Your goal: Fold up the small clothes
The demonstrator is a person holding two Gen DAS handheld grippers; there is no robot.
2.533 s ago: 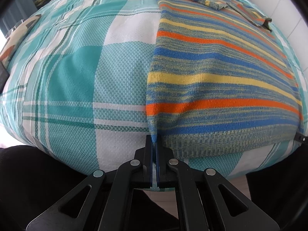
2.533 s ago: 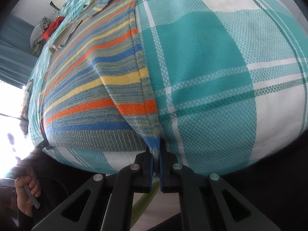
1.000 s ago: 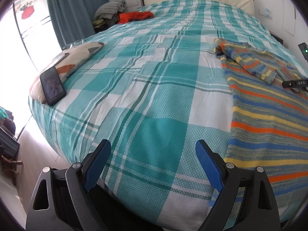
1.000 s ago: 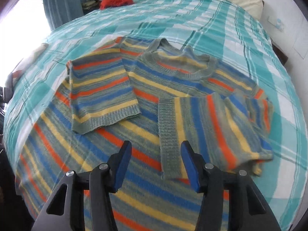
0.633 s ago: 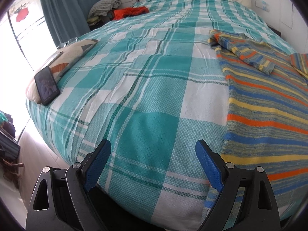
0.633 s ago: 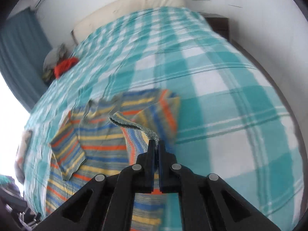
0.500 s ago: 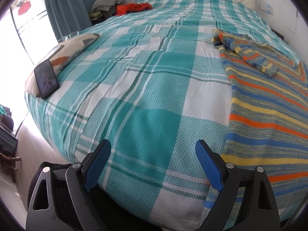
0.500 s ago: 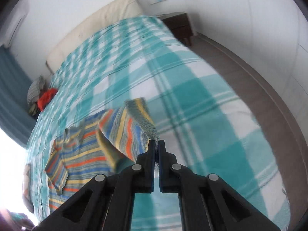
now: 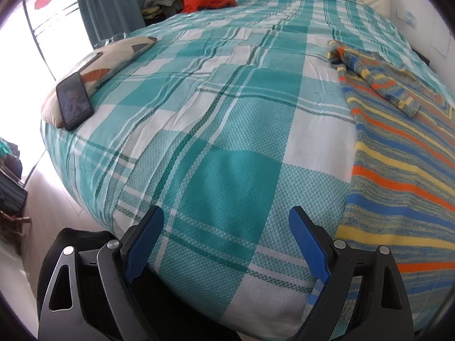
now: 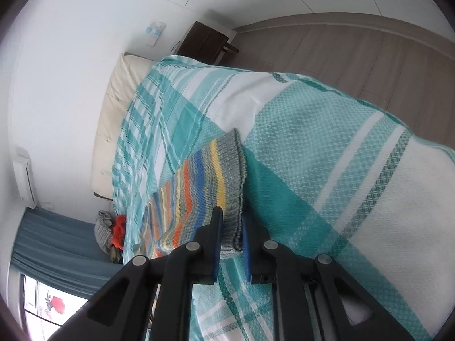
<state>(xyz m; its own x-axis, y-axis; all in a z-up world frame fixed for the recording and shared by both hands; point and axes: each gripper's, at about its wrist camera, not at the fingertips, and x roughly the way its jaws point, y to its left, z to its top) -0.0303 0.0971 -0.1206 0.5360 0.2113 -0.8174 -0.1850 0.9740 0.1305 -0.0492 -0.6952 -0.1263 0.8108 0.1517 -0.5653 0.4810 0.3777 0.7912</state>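
A striped sweater (image 9: 403, 170) in blue, orange, yellow and grey lies flat on the teal plaid bedspread (image 9: 227, 130), at the right of the left wrist view, one sleeve folded across its top. My left gripper (image 9: 226, 237) is open and empty over the bed's near edge, left of the sweater. In the right wrist view, my right gripper (image 10: 231, 237) is slightly open around the grey ribbed cuff of the sweater's other sleeve (image 10: 204, 182), which lies stretched out on the bedspread (image 10: 327, 170).
A phone (image 9: 74, 101) leans on a pillow (image 9: 105, 65) at the bed's left edge. Clothes (image 9: 196, 0) are piled by the curtain at the back. A headboard (image 10: 113, 119), a dark nightstand (image 10: 206, 42) and wood floor (image 10: 355, 56) lie beyond the bed.
My right gripper carried the sleeve cuff outward away from the sweater body, laid it on the bedspread and its jaws have parted a little. My left gripper stayed open, barely moving.
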